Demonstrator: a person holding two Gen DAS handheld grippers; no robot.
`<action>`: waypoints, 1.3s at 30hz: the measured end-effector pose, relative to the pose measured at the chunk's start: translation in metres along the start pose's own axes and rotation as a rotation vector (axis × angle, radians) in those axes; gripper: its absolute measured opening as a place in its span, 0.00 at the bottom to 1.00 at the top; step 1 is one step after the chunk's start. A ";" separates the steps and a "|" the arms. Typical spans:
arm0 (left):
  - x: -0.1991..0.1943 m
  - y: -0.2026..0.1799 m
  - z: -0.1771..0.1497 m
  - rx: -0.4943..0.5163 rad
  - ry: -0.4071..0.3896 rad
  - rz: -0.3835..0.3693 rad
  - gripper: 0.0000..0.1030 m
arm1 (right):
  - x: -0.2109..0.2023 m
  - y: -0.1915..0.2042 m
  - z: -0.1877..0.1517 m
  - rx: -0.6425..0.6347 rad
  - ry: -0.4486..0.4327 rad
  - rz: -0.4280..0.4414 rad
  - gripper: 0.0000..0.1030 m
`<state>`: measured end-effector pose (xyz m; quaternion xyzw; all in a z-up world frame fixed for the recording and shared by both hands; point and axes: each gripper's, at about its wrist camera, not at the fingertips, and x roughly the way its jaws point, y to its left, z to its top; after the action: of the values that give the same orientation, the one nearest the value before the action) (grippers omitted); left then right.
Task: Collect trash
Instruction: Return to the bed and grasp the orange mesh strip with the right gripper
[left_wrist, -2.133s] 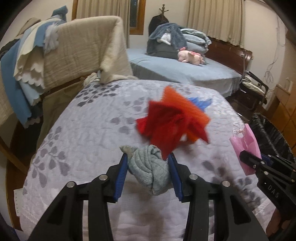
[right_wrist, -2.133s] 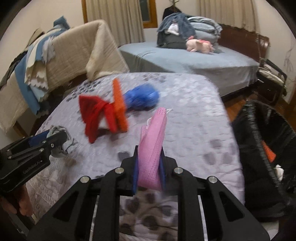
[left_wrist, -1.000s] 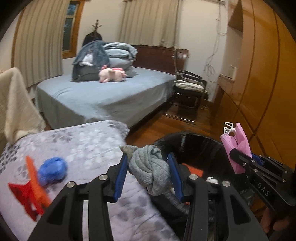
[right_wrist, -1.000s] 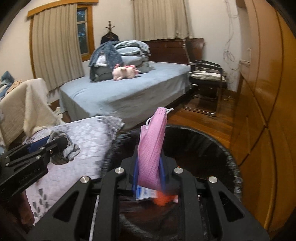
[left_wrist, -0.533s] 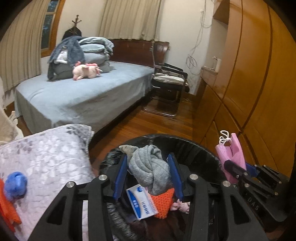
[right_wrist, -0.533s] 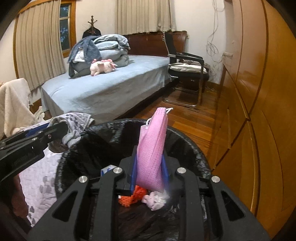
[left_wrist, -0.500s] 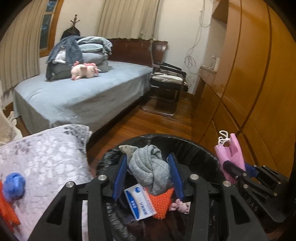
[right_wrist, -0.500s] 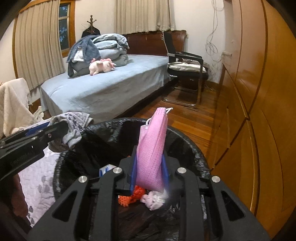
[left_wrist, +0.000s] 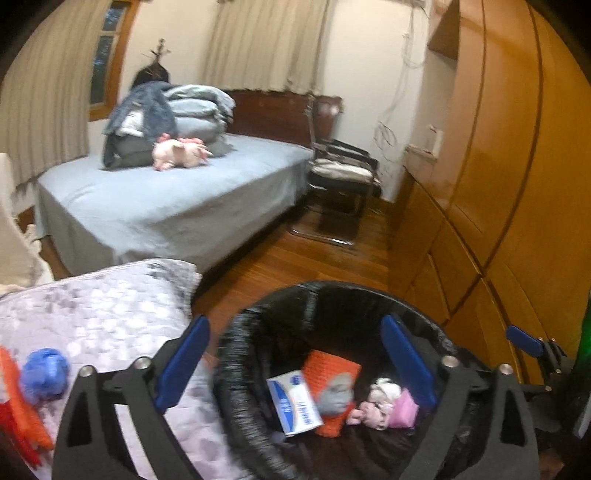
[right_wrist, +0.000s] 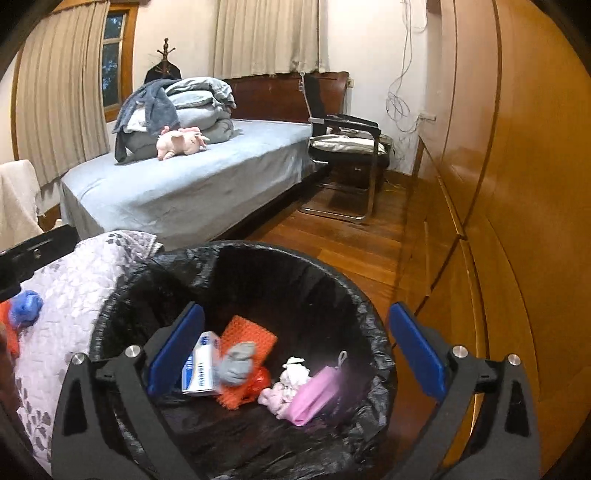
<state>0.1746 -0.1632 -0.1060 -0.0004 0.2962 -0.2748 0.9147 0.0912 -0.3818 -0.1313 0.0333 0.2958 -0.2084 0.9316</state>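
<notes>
Now the drop step: left gripper (left_wrist: 291, 358) and right gripper (right_wrist: 293, 347) jaws are opening, empty, over the bin (right_wrist: 369, 317); next, fetch the blue wad (left_wrist: 46, 373) at 9 o'clock.

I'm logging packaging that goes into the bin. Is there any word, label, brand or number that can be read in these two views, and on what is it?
White and blue box in the black-lined trash bin: a blue logo and a line of blue print, too blurred to read in either view.
No other text can be made out.

Black claw (right_wrist: 295, 350), blue pads (right_wrist: 177, 347)
</notes>
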 end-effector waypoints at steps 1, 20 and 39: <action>-0.007 0.006 -0.001 -0.003 -0.007 0.014 0.92 | -0.004 0.005 0.001 -0.002 -0.010 0.015 0.95; -0.127 0.143 -0.045 -0.136 -0.092 0.384 0.94 | -0.033 0.148 0.013 -0.114 -0.047 0.278 0.95; -0.156 0.251 -0.099 -0.249 -0.016 0.583 0.88 | -0.019 0.264 -0.006 -0.239 0.002 0.409 0.95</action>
<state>0.1421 0.1445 -0.1443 -0.0295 0.3082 0.0374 0.9501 0.1811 -0.1334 -0.1416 -0.0178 0.3064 0.0210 0.9515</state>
